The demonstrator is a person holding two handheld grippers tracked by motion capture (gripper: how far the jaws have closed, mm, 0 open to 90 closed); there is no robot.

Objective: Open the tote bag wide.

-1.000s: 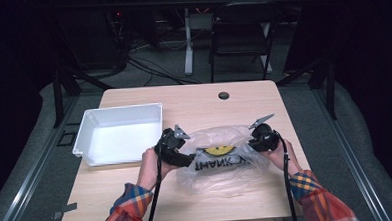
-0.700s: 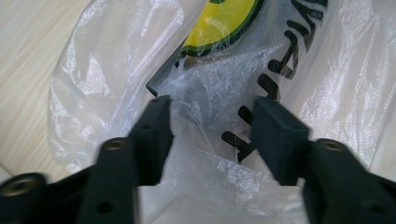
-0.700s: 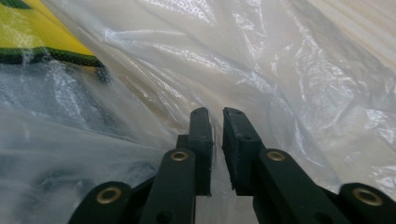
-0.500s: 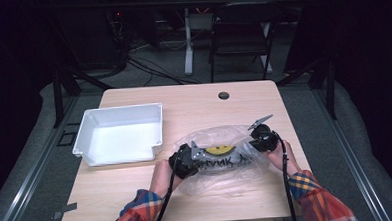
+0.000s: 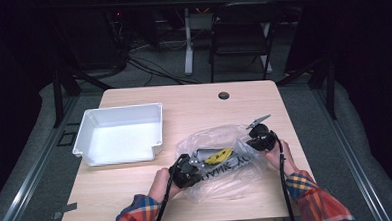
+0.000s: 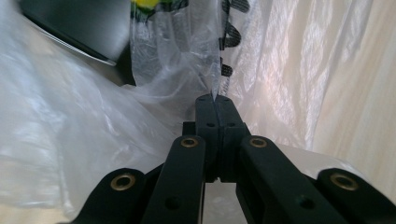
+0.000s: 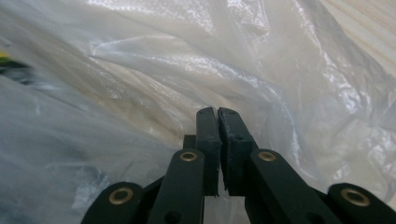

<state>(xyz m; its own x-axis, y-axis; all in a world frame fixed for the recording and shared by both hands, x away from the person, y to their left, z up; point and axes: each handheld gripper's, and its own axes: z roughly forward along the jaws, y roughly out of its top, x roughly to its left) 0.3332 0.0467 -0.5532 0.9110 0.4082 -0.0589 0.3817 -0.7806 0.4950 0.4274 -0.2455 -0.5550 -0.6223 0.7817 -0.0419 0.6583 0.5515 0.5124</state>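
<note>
A clear plastic bag [image 5: 221, 162] lies crumpled on the near right part of the wooden table [image 5: 193, 98]; it has black letters on it, and something yellow [image 5: 220, 153] and a dark flat thing [image 6: 74, 28] lie inside; the left gripper [image 5: 186, 172] sits at the bag's near left edge, and its jaws have just been closing, so now they are pressed together with a thin fold of the bag pinched between the tips; the right gripper [image 5: 253, 138] is at the bag's far right edge, jaws squeezed tight too, and the bag's plastic bunches right at the tips, so it looks pinched there; a hand [image 5: 159, 184] in a plaid sleeve [image 5: 133, 218] holds each gripper; a white tray [image 5: 87, 125] stands on the left of the table, well apart from the bag; a small dark round hole [image 5: 224, 95] is near the far edge; a chair [image 5: 241, 36] stands beyond the table.
</note>
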